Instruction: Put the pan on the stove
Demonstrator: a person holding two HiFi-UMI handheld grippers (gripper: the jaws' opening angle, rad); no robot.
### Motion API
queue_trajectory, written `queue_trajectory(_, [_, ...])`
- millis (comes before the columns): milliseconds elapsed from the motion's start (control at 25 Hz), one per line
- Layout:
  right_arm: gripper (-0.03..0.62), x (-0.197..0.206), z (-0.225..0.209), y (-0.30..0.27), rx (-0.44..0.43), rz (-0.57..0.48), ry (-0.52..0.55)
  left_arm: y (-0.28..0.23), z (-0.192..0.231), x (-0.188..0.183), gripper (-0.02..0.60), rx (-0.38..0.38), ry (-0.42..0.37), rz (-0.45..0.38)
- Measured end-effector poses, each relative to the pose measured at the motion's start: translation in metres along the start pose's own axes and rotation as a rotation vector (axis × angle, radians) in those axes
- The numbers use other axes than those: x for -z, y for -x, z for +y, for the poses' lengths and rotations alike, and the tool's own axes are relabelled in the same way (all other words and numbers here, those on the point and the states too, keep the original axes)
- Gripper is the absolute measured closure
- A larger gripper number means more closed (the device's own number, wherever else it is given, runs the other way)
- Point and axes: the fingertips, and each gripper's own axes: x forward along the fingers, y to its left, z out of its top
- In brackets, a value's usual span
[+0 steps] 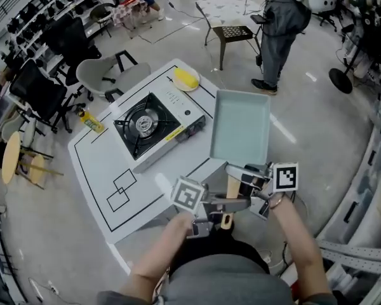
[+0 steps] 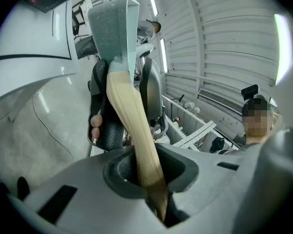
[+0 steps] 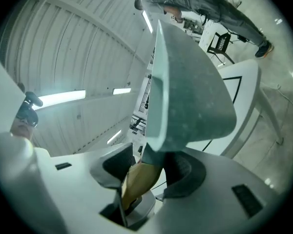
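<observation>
As both tools (image 2: pixel 149 167) (image 3: pixel 146 172) clamp handle (image 1: pixel 232 186), pan (image 1: pixel 241 126) beyond

Count by kind

One pan (image 1: pixel 240 126), one stove (image 1: pixel 153 129), one yellow bottle (image 1: pixel 91 121), one small yellow item (image 1: pixel 186 78), one white surface (image 1: pixel 101 170), one standing person (image 1: pixel 280 24); two tools: left hand-held gripper (image 1: pixel 223 220), right hand-held gripper (image 1: pixel 238 182)

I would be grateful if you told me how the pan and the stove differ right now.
The pan is pale teal and empty; the stove is silvery with a black burner grate. The pan is held in the air at the table's edge, its wooden handle clamped by the left gripper and right gripper; the stove rests flat on the table. Both are roughly rectangular.
</observation>
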Motion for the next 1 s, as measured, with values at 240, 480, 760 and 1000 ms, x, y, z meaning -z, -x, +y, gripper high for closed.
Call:
queue_trajectory(240, [0.411,0.011,-0.003,-0.053,-0.074,0.164,-0.010,0.040,0.006,-0.016,0.534,-0.080,-0.038,-0.161])
queue_trajectory(480, [0.411,0.014,-0.002,-0.102,-0.137,0.287,-0.003,0.079,0.014,-0.036,0.534,-0.134,-0.059,-0.284])
queue_trajectory(760, [0.411,0.016,-0.009,-0.156,-0.174,0.408,-0.010,0.121,0.015,-0.063,0.534,-0.140,-0.068,-0.419])
queue_trajectory(1000, [0.411,0.016,-0.008,-0.200,-0.221,0.491,-0.011,0.160,0.018,-0.082,0.534,-0.168,-0.079,-0.507])
